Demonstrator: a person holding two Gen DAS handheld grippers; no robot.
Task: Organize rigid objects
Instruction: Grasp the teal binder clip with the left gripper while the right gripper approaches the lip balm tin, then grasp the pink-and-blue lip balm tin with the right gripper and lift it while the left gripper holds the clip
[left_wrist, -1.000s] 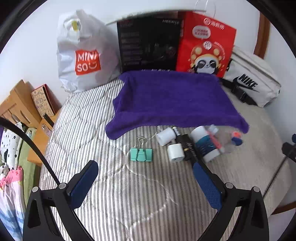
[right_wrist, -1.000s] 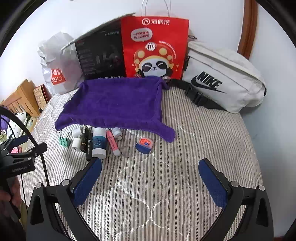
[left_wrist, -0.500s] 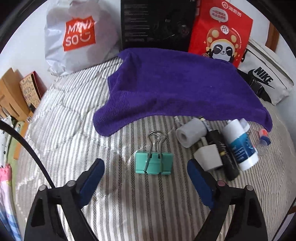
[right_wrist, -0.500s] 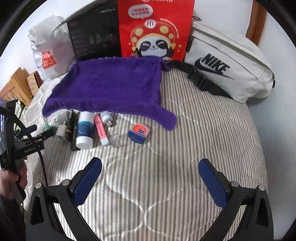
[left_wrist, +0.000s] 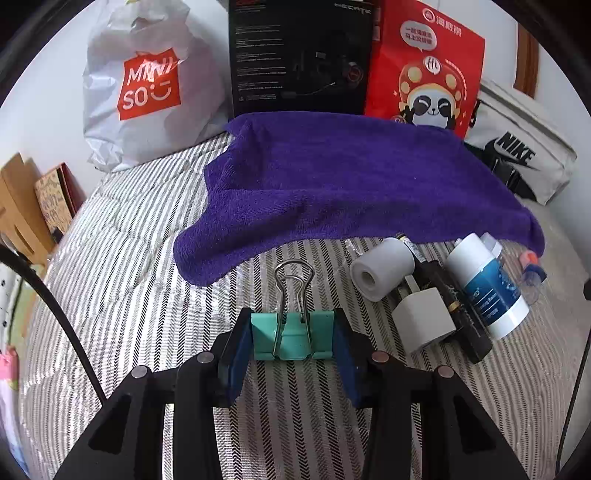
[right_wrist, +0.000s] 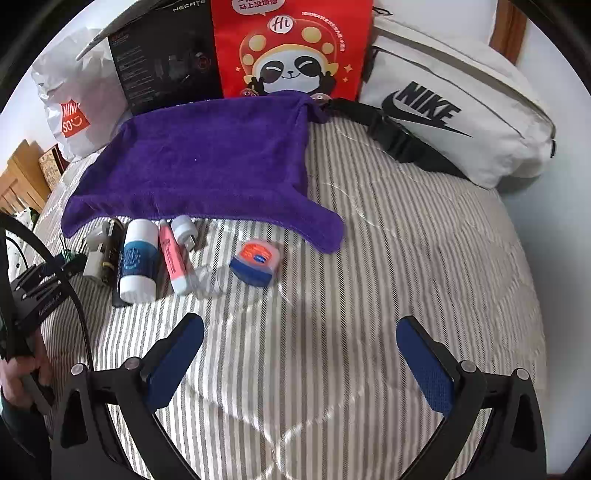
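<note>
Covering the bed is a striped quilt, purple towel atop.

Both grippers were built of black, angular plastic arms. The left gripper and the right gripper were fitted with dark blue textured pads. Round silver screws were set at the finger joints. A black cable was seen curving along the left side.
</note>
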